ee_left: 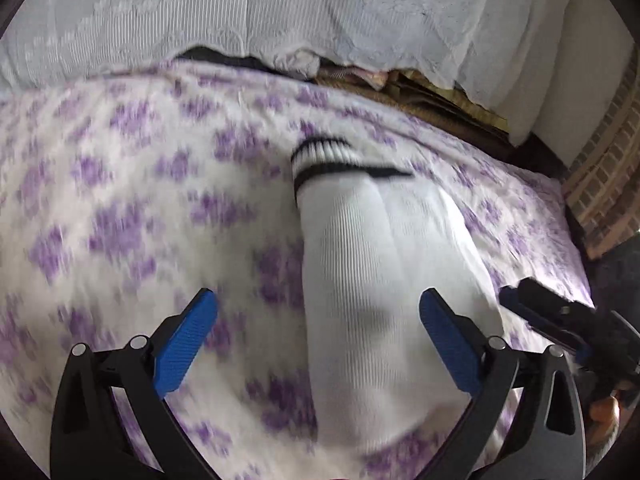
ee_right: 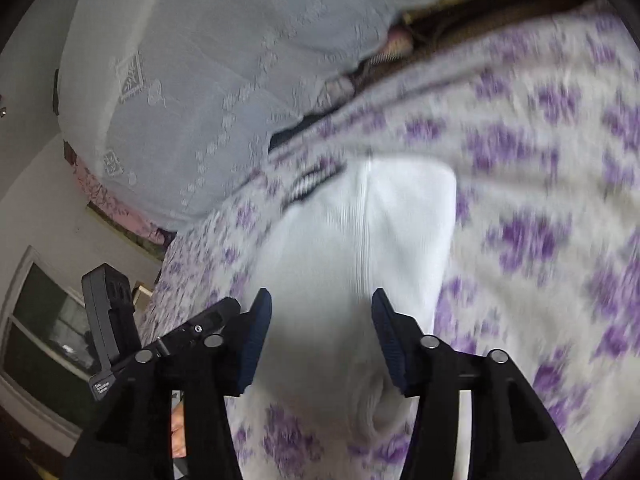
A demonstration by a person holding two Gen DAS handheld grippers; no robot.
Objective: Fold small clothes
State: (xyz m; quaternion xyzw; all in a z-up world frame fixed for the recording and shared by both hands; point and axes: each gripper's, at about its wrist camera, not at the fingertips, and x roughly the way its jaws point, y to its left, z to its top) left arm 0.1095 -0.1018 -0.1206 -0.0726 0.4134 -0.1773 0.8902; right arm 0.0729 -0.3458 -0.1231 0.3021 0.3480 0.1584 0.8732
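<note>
A white ribbed sock (ee_left: 372,260) with black stripes at its cuff (ee_left: 320,160) lies flat on a white bedspread with purple flowers (ee_left: 120,220). My left gripper (ee_left: 318,300) stands wide open over the sock's near half; its right finger is above the fabric and its left finger above bare bedspread. The right wrist view shows the same sock (ee_right: 352,248) running away from my right gripper (ee_right: 320,296). That gripper's jaws are apart, and the sock's near end lies below and between them with neither pad pressing on it. The right gripper (ee_left: 540,312) also shows at the sock's right edge.
A white lace cover (ee_left: 280,12) drapes over a raised pile at the bed's far side, with folded cloths (ee_left: 420,88) beneath it. A brick wall (ee_left: 604,168) stands at the far right. A window (ee_right: 44,320) lies beyond the bed's edge. Both views are blurred.
</note>
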